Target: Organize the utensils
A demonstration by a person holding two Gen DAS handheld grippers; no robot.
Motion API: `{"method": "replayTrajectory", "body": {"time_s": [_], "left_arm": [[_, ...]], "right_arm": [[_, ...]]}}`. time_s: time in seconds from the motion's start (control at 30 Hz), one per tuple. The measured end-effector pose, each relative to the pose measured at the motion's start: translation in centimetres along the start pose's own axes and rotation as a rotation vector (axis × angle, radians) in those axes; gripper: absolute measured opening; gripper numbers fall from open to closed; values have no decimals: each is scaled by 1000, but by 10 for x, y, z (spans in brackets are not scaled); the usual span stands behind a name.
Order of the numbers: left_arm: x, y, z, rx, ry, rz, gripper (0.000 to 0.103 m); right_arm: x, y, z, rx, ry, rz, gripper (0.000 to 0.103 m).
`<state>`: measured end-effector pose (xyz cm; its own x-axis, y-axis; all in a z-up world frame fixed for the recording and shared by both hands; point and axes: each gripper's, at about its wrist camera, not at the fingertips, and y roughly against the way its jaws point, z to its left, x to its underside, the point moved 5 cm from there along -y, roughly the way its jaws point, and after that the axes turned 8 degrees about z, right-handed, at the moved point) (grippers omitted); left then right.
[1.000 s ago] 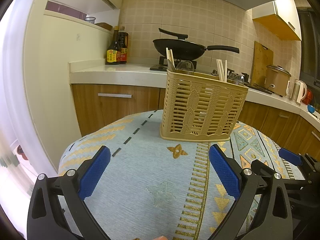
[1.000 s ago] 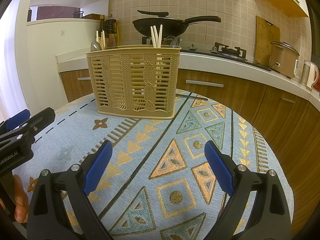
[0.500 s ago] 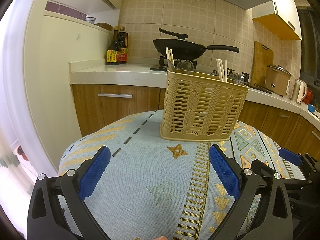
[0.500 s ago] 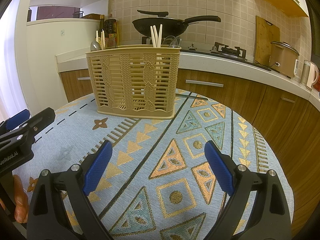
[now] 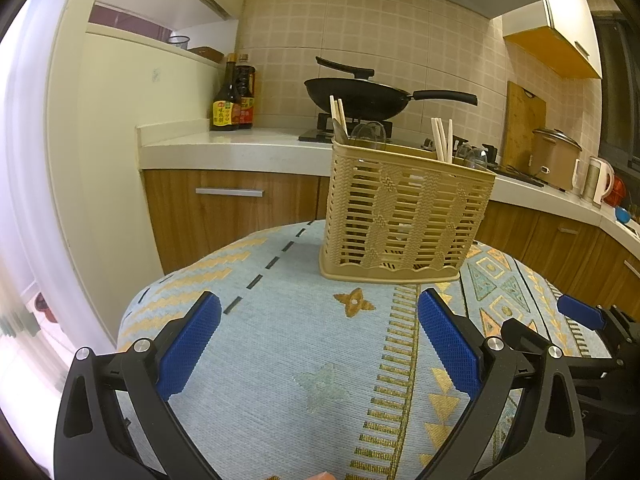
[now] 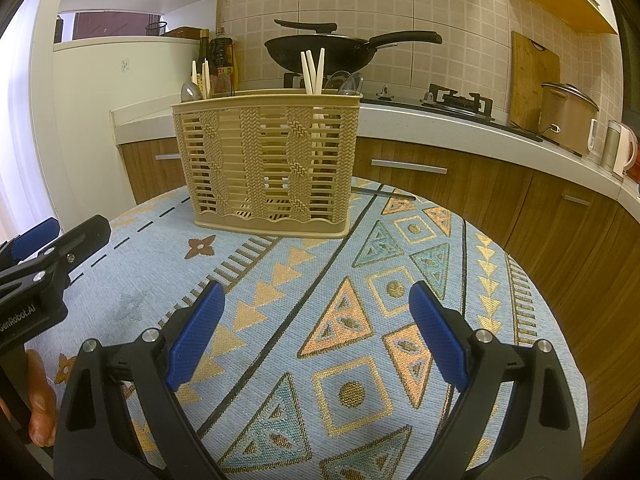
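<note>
**Both tools held apart over the patterned table, basket at the far edge**

Nearest the cameras, the left tool [image 5: 318, 338] hangs over the table with its blue pads spread wide and nothing between them. The right tool [image 6: 316, 322] is likewise spread apart and empty, just beside the left one; part of a hand [image 6: 38, 396] shows at the lower left of the right wrist view.

Under them lies a round table [image 6: 400, 264] covered in a pale blue cloth woven with gold and orange triangles, squares and dashes. Toward its far side stands the beige slatted utensil basket [image 6: 268, 164], upright, well apart from both tools. Pale chopsticks [image 6: 313, 70] stick up from it, with a spoon [image 6: 191, 91] at its left end and clear rounded utensils whose kind I cannot tell. A thin dark stick [image 6: 384, 193] lies flat on the cloth just behind the basket's right corner.

Beyond are wooden cabinets under a white worktop [image 6: 460, 128], a black wok [image 6: 320, 50] on the hob, sauce bottles [image 5: 234, 98], a cutting board [image 6: 534, 76], a cooker pot [image 6: 566, 116] and a kettle [image 6: 620, 148] against a tiled wall.

Against the frames from a second ago, nothing has shifted: tools, basket and contents sit as they were.
</note>
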<state>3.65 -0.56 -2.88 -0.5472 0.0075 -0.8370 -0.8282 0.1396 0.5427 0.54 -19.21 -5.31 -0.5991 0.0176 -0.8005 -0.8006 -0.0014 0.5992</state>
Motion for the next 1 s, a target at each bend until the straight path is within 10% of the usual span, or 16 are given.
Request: {"method": "replayTrajectory", "body": {"time_s": [1.0], "left_arm": [[1,5,7,21,58,-14,96]], "right_arm": [[1,-1,0,0,-3,2,89]]}}
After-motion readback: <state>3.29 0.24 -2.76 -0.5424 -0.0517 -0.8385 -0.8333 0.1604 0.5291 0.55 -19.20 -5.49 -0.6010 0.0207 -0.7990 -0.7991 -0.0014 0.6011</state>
